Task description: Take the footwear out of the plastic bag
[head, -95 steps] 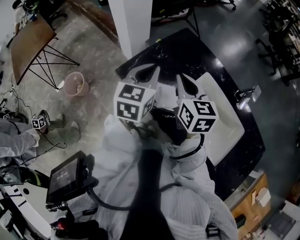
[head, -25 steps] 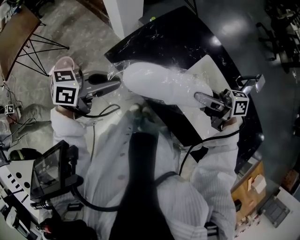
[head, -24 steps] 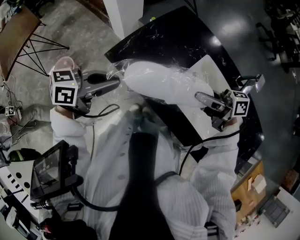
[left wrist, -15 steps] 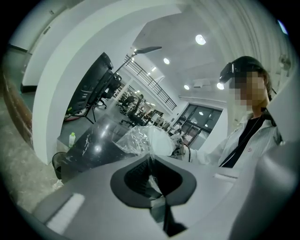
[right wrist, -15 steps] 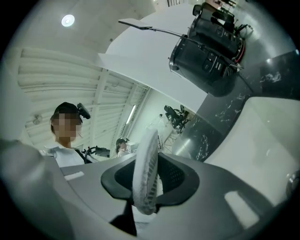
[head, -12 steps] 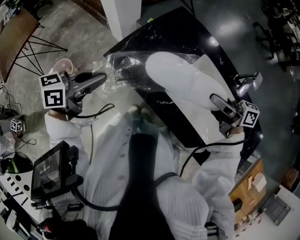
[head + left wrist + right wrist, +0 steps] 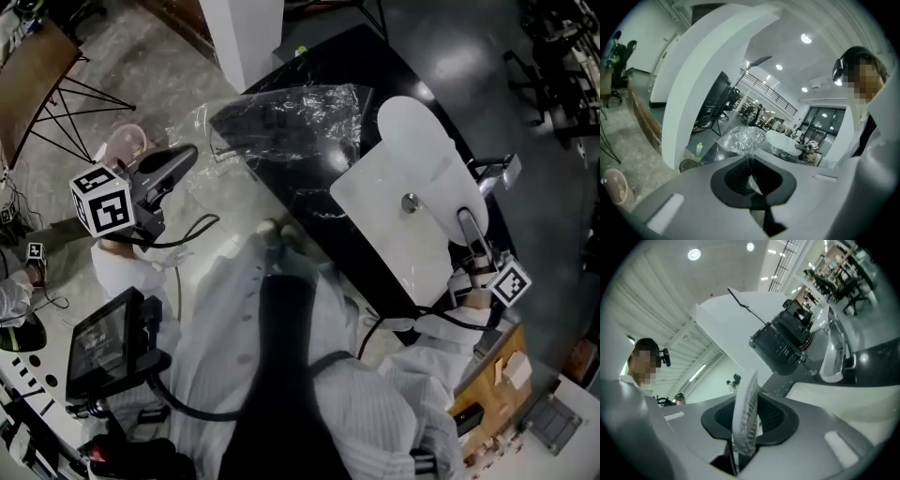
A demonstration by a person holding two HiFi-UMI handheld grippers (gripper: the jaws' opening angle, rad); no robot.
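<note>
Footwear [image 7: 422, 150], a white slipper-like piece, is already clear of the plastic bag [image 7: 286, 122]. It sits on the right of the scene and the bag to the far left of it, with a strip of dark worktop [image 7: 375, 66] showing between them. Its long axis runs from the right gripper [image 7: 463, 217] away toward the far side, near end at the jaws and rounded end farthest out, over a white board [image 7: 375, 248].

That gripper's jaws are closing on the footwear, whose ribbed rim stands edge-on between the pads. The left gripper [image 7: 187, 153] has its jaws pressed together on a twist of the bag's clear film. The bag stretches from it toward the right and looks empty.

Only the right arm carries the footwear, so setting it down is probably a right-side move, away from the bag.
</note>
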